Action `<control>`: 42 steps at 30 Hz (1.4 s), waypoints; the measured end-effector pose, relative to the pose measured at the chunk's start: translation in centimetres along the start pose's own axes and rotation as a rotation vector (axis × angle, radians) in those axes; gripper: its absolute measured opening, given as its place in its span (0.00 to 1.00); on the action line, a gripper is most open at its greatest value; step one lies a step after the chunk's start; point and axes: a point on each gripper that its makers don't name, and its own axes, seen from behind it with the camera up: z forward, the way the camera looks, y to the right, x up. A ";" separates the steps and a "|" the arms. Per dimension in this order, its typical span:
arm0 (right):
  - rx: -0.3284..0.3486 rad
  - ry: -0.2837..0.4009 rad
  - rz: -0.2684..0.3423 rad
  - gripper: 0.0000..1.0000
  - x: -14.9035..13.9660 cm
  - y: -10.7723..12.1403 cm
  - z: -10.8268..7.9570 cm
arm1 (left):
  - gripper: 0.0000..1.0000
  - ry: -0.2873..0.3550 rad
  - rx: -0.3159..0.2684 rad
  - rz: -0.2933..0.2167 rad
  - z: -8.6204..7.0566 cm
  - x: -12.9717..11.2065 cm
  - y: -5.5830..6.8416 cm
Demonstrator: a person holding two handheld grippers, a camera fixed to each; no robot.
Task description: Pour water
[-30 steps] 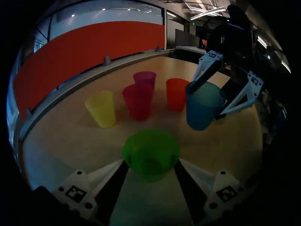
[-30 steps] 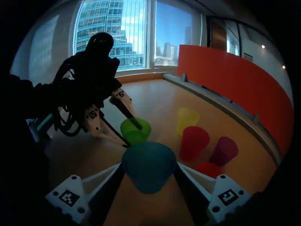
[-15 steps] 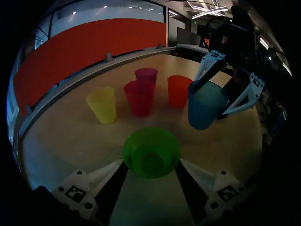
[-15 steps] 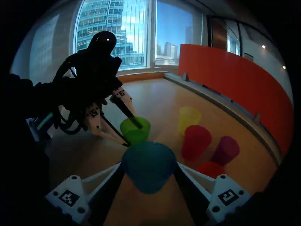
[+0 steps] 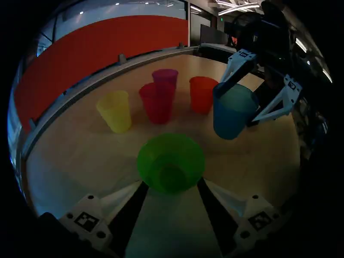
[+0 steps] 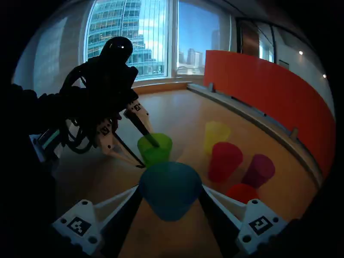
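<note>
Green, lower centre of the left gripper view: clamping the green cup (image 5: 171, 161) by both sides with the left gripper (image 5: 172, 184), narrowing only to cup width. Squeezing the blue cup (image 6: 170, 187) likewise in the right gripper (image 6: 170, 191), lower centre of the right gripper view. Standing on the wooden table (image 5: 77, 155), mid-frame: yellow cup (image 5: 114, 111), red cup (image 5: 157, 103) partly hiding purple cup (image 5: 165, 76), orange cup (image 5: 201, 93).

Translucent green cup (image 5: 171, 162), blue cup (image 5: 232, 111), mouths up, apart
</note>
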 end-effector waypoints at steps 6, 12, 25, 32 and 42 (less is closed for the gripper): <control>0.003 -0.004 0.007 0.92 -0.5 -0.2 0.4 | 0.83 -0.017 0.006 0.003 -0.5 -1.0 0.0; 0.010 -0.006 0.015 0.92 -0.8 -0.5 1.0 | 0.83 -0.034 0.020 0.011 -1.1 -2.1 0.0; 0.020 -0.024 0.031 0.92 -2.0 -1.0 2.3 | 0.83 -0.034 0.040 0.002 -2.5 -3.3 -0.3; 0.019 -0.034 0.037 0.92 -2.6 -1.0 2.7 | 0.83 -0.029 0.049 -0.001 -2.8 -3.4 -0.6; 0.013 -0.048 0.025 0.92 -3.2 -1.1 2.5 | 0.83 -0.025 0.054 0.002 -2.9 -3.3 -0.8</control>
